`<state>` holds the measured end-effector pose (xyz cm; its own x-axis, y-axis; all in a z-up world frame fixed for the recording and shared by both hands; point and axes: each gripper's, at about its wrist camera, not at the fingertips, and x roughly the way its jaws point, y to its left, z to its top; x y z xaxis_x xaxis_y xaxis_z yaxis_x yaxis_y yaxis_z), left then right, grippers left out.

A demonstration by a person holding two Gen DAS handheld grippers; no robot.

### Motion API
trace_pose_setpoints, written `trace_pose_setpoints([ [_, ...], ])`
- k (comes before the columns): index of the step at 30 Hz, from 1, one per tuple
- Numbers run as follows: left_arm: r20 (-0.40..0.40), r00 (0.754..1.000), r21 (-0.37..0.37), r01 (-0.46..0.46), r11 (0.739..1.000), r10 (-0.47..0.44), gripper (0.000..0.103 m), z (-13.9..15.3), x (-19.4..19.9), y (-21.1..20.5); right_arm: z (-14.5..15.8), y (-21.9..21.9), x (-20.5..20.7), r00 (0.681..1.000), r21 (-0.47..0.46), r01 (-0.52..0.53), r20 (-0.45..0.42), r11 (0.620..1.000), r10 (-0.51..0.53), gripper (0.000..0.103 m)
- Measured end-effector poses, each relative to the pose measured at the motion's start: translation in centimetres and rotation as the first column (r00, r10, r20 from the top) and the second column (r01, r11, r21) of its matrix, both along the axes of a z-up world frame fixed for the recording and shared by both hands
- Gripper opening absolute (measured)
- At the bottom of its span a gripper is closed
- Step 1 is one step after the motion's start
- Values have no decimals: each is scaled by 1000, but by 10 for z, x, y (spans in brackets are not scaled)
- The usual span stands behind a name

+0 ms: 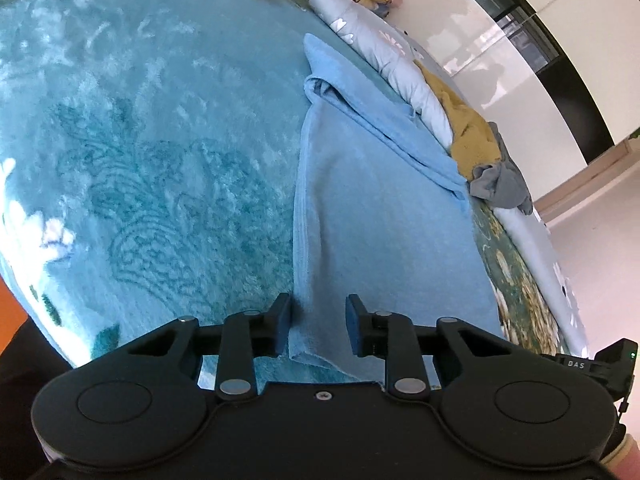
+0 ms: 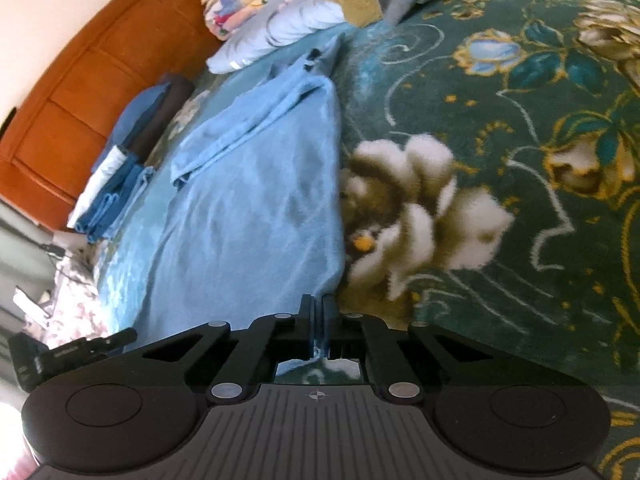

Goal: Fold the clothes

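A light blue garment (image 1: 380,208) lies spread lengthwise on the teal bed blanket (image 1: 160,140), with a folded sleeve along its far right side. My left gripper (image 1: 318,312) is open, its fingers straddling the garment's near left corner. In the right wrist view the same light blue garment (image 2: 256,184) stretches away from me. My right gripper (image 2: 319,312) is shut on the garment's near right edge, where it meets the dark green floral part of the blanket (image 2: 500,160).
An olive garment (image 1: 468,132) and a grey garment (image 1: 500,184) lie bunched at the bed's right edge beside a pale quilt (image 1: 400,60). A stack of folded clothes (image 2: 128,152) sits by the orange headboard (image 2: 80,92). Colourful bedding (image 2: 240,0) lies at the far end.
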<state>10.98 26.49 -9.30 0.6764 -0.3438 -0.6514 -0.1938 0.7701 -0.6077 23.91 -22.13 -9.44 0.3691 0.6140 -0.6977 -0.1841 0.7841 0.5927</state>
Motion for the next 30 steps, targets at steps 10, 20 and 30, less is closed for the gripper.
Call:
trace_pose_setpoints([
  [10, 2, 1000, -2, -16, 1000, 16, 1, -1, -1, -7, -3, -2, -1, 1000, 16, 6, -1, 1000, -6, 3],
  [20, 142, 990, 28, -16, 999, 12, 0, 48, 12, -10, 25, -2, 12, 994, 49, 23, 105, 999, -28, 2],
  [30, 244, 970, 117, -20, 993, -9, 0, 92, 79, -8, 62, 10, 71, 971, 71, 44, 232, 997, -59, 2],
])
